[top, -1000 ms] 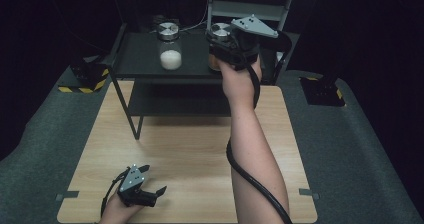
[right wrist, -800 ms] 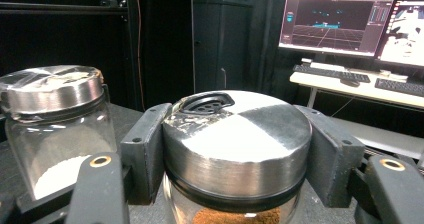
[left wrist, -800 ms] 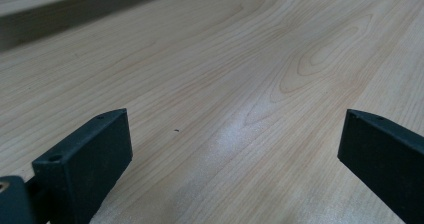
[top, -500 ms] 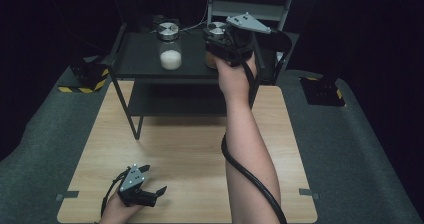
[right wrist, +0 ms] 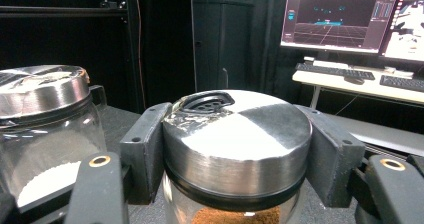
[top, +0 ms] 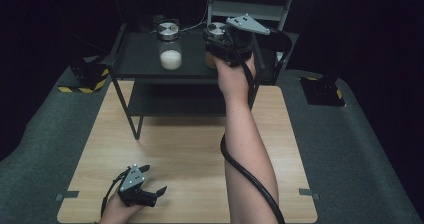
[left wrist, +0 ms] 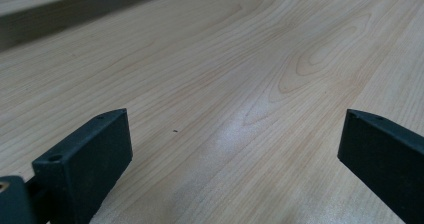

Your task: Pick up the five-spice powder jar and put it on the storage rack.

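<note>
right hand-held gripper (right wrist: 235, 149): jaws pinching steel lid of brown-powder jar (right wrist: 237, 134) | jar upright, far right on black shelf (top: 140, 66) | left hand-held gripper (top: 150, 191): spread, near-left on surface (top: 190, 149), well apart

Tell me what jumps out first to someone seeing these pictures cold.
The right gripper stands out first: its jaws are clamped on the steel lid of a shaker jar holding brown powder, on the dark shelf at the far end of the wooden table. Beside it stands a second jar with white powder. Near the table's front edge, the left gripper rests with jaws open on nothing.
</note>
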`<state>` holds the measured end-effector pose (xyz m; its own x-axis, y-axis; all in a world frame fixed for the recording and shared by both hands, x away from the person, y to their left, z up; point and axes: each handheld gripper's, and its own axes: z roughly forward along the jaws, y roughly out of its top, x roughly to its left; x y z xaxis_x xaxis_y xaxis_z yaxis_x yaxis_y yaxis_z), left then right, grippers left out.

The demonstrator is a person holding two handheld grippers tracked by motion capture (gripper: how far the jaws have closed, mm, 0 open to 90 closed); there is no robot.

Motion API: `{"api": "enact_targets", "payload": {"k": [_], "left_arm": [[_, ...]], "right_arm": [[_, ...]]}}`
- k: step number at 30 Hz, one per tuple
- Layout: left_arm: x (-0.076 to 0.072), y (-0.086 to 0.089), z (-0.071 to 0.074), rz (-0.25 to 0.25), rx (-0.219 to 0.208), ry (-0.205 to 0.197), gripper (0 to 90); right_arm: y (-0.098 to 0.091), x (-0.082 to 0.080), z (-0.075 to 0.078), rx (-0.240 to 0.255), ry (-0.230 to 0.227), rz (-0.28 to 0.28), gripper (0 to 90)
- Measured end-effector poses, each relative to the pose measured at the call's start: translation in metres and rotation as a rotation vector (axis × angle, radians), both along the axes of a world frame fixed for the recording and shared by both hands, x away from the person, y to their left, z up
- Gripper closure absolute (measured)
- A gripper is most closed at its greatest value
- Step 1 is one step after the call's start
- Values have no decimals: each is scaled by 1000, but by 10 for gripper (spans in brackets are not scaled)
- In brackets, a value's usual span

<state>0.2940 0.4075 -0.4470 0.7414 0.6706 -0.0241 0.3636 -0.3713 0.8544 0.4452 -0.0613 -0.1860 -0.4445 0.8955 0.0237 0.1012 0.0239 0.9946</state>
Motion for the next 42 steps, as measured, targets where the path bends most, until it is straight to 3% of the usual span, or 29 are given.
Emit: {"api": "enact_targets", "payload": {"k": [22, 26, 27, 29, 33, 42], "left_arm": [[1, 0, 0, -2, -2, 2, 15], [1, 1, 0, -4, -3, 2, 14], [1, 1, 0, -4, -2, 2, 14], [1, 0, 0, -4, -1, 1, 15], [1, 0, 0, -5, 2, 1, 15], [0, -1, 0, -8, 5, 0, 14]], "right_arm": [[3, 1, 7, -25, 16, -1, 315], [4, 0, 7, -31, 16, 4, 225], [4, 0, 6, -27, 17, 5, 156], [4, -3, 4, -20, 6, 2, 101], [3, -7, 3, -15, 10, 12, 23], [-3, -19, 0, -13, 13, 30, 1]]}}
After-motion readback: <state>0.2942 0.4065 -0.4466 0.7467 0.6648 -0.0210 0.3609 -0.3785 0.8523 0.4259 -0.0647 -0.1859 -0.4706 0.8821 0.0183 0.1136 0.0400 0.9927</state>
